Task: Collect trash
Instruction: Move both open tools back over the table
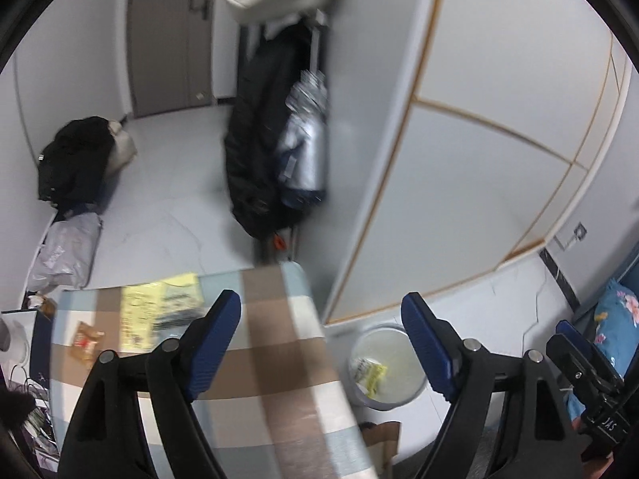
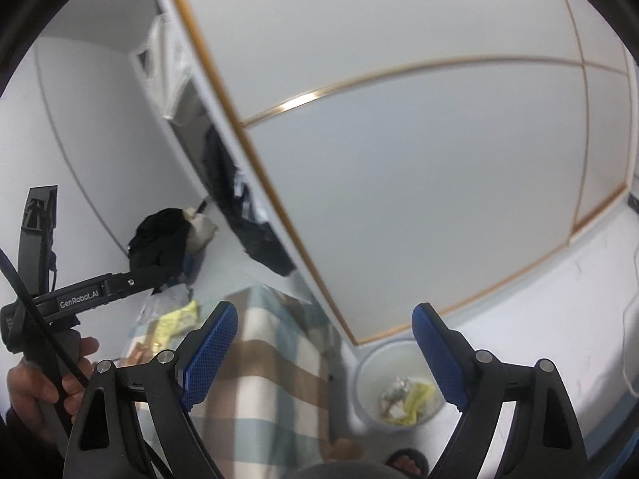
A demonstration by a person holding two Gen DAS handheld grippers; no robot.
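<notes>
My left gripper is open and empty, held above the right edge of a checkered table. On the table lie yellow wrappers and a small brown wrapper, to the left of the fingers. A white trash bin stands on the floor right of the table, with yellow and white trash in it. My right gripper is open and empty, above the gap between the table and the bin, which holds crumpled trash. The yellow wrappers show at left.
A white wardrobe with gold trim stands behind the bin. Dark clothes hang in its open side. Bags lie on the floor at the left wall. A blue floral cushion is at far right. The left gripper's body shows in the right view.
</notes>
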